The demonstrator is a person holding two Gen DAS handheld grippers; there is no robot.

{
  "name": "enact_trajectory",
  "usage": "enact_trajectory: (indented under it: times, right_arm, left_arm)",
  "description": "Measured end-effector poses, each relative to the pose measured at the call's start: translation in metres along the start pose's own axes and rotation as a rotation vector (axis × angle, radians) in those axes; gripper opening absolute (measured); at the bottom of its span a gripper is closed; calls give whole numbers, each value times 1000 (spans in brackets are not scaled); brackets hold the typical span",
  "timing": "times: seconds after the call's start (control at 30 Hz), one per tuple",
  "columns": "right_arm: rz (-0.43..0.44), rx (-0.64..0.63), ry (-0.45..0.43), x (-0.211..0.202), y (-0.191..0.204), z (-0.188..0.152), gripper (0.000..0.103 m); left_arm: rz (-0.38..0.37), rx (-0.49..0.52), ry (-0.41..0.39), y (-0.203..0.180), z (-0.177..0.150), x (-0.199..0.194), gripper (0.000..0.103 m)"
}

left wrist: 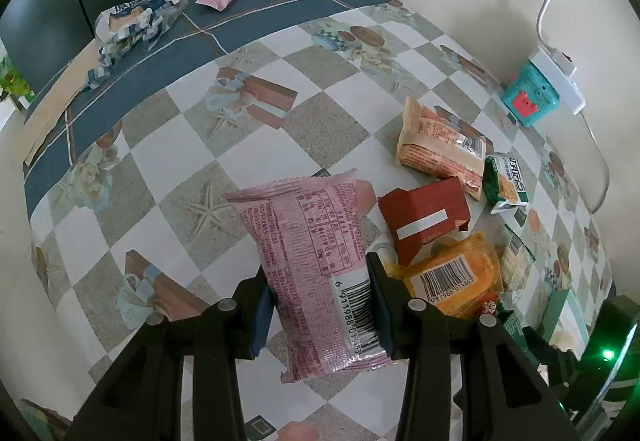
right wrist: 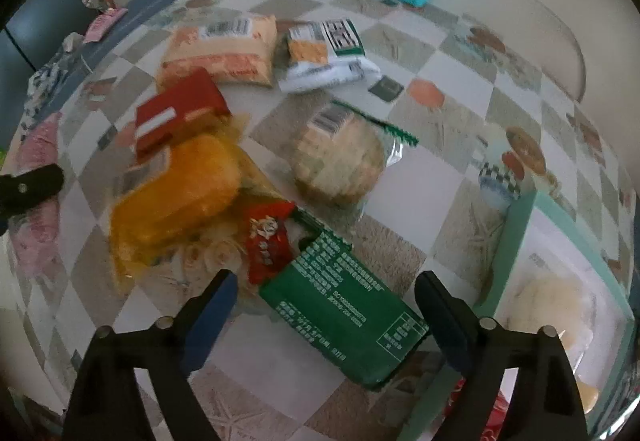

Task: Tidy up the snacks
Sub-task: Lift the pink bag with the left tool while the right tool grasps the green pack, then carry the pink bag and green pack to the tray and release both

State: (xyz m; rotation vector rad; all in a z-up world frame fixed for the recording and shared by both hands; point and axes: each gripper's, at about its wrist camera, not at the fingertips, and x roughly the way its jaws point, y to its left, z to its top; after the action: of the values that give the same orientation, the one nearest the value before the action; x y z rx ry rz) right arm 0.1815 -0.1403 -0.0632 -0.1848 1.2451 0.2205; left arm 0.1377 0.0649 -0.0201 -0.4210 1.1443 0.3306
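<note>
With the left gripper (left wrist: 320, 305) clamped on a pink snack packet (left wrist: 312, 261) above the checked tablecloth (left wrist: 160, 169), the right gripper (right wrist: 326, 307) hangs open astride a green packet (right wrist: 348, 317) and should close squarely across it, clear of the red candy (right wrist: 266, 241).

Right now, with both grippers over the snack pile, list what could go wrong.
1. The right gripper straddles the green packet; the red candy touches it and may get dragged.
2. The left gripper pinches the pink packet near one end; it could slip.
</note>
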Motion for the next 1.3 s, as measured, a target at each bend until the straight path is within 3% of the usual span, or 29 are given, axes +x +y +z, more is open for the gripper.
enact_trajectory:
  times: [0.27, 0.53, 0.67, 0.9, 1.13, 1.3]
  right_arm:
    - [85, 17, 3, -11, 6, -26, 77]
    - [70, 95, -36, -18, 8, -33, 44]
    - [89, 156, -63, -25, 4, -43, 43]
    - [156, 332, -187, -59, -1, -69, 43]
    - [105, 454, -284, -101, -5, -86, 43]
    - [63, 573, -347, -124, -30, -101, 43]
  left_arm:
    - [-7, -10, 7, 1, -2, 1, 44]
    - [-10, -16, 9, 3, -1, 2, 44]
    - [-11, -17, 8, 3, -2, 1, 44]
    - [-22, 6, -14, -2, -3, -8, 44]
    - [-40, 66, -64, -19, -9, -30, 44]
    - [-77, 149, -102, -45, -20, -51, 44]
